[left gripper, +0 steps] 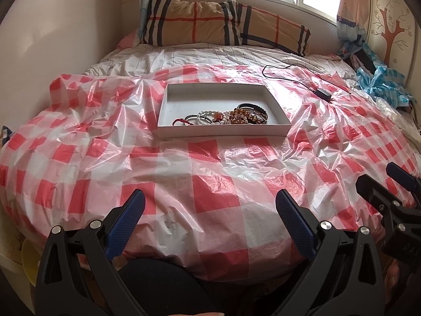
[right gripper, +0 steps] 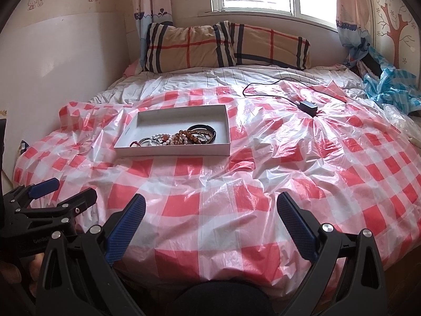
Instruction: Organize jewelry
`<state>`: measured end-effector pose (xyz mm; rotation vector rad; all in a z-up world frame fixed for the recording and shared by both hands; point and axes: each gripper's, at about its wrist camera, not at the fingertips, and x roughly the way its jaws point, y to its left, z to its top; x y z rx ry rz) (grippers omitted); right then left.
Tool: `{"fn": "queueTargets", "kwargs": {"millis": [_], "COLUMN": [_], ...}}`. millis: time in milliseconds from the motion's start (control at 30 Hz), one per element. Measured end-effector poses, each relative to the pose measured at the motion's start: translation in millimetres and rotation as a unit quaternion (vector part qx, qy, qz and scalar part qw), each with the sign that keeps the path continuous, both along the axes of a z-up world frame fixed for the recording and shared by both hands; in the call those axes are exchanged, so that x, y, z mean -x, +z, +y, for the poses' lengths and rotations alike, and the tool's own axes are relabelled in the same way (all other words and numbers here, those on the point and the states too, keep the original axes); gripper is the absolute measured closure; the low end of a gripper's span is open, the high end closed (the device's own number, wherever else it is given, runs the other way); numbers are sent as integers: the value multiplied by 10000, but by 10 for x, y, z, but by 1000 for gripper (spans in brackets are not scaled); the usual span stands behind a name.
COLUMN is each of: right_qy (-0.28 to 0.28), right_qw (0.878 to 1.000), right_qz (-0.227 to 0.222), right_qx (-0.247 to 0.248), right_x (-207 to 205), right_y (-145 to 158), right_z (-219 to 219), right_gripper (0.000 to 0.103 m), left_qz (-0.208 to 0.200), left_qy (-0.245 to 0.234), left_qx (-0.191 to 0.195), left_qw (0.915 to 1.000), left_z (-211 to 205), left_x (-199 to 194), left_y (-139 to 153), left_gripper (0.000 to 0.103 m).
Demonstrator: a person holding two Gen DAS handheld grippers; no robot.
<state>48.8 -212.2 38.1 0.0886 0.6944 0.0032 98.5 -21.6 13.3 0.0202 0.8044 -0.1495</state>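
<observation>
Left wrist view: the white tray (left gripper: 223,131) of heaped bracelets (left gripper: 223,117), long axis left-to-right, lies well ahead on the checked plastic sheet (left gripper: 184,184), nearer the left gripper (left gripper: 210,223) than the right gripper (right gripper: 210,226), both gaping empty.

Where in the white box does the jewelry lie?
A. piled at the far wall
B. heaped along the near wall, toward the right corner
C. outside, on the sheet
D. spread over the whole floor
B: the jewelry is heaped against the near wall of the box; the far part is bare.
</observation>
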Motion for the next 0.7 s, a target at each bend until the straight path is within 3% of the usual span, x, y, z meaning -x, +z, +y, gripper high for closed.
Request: {"fn": "queueTargets", "kwargs": {"millis": [567,700], "right_qy": [51,84], "right_qw": [10000,9999], "right_qz": [18,65], "right_qx": [-5,13], "right_x": [-341,-427], "right_y": [-41,-81], "right_z": [-40,-32], "right_gripper": [7,7], "left_qz": [-29,-225], "left_qy": [102,387], "left_qx": [-23,-278], "left_qw": [9999,9986], "left_z": [-69,-73], "left_x": [-360,-421], "left_y": [-14,35], "left_gripper": [8,8]}}
